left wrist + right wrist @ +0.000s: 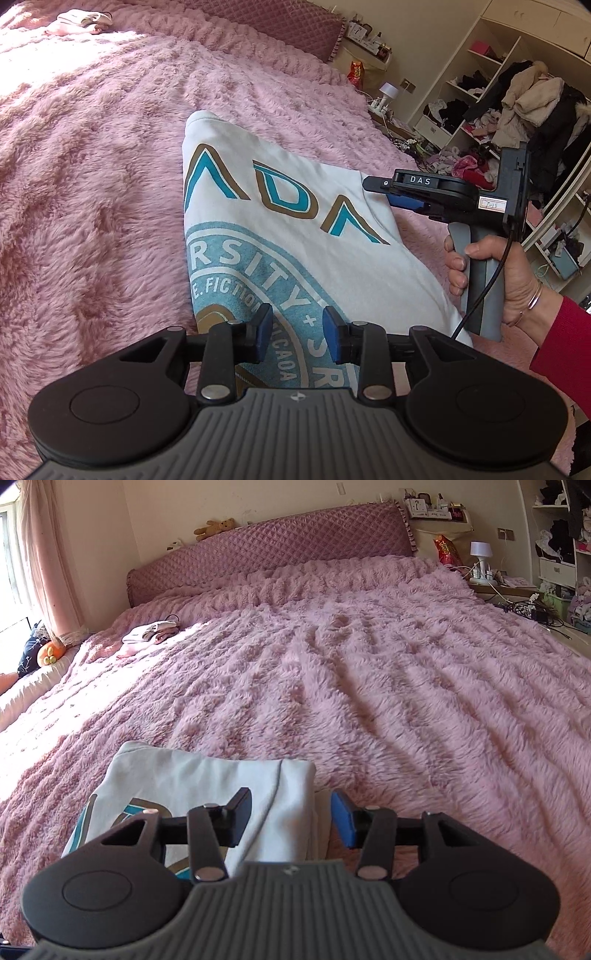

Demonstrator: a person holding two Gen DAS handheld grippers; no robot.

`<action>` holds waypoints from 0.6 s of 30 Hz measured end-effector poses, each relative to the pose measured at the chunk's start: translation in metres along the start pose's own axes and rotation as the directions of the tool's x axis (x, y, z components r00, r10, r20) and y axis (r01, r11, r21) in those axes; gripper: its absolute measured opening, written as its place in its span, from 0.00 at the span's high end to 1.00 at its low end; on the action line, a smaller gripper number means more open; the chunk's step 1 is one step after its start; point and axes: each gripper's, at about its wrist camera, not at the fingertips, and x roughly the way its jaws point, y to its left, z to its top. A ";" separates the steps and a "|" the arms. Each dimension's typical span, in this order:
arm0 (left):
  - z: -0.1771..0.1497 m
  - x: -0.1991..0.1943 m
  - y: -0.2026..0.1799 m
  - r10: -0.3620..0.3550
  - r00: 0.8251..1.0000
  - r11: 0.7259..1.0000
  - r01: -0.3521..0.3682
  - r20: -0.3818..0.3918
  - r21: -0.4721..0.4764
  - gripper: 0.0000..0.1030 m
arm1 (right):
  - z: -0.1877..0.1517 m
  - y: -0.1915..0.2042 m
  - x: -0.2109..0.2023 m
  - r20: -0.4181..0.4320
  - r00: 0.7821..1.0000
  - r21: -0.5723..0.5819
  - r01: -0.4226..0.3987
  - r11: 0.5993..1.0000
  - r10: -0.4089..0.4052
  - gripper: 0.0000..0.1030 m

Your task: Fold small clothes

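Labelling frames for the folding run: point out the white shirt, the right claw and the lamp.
white shirt [295, 192]: left wrist view, printed front.
right claw [380, 190]: left wrist view, between its fingertips.
lamp [480, 555]: right wrist view, white shade.

A white T-shirt [280, 229] is being seen lying folded on the pink fluffy bedspread [92, 184], near its front edge. Teal letters outlined in gold are being shown across it, above a round light-blue seal with white lettering. Its left side is being kept as a straight folded edge, and the far end is rounded over. In the right wrist view, layered folded edges are being shown at the shirt's far right corner [295, 775].
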 end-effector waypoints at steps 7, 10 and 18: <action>0.005 -0.003 -0.002 -0.045 0.999 0.999 0.046 0.015 -0.011 0.62 | 0.012 0.001 0.004 0.048 0.997 -0.023 0.063 0.998 -0.062 1.00; 0.006 0.003 -0.003 -0.043 0.999 0.999 0.043 0.009 -0.001 0.59 | 0.013 -0.004 0.014 0.011 0.999 -0.044 0.051 0.998 -0.050 1.00; 0.004 -0.018 0.007 -0.039 0.998 0.999 0.039 0.042 -0.008 0.59 | -0.003 -0.012 0.002 0.020 0.999 -0.015 0.044 0.999 -0.044 0.68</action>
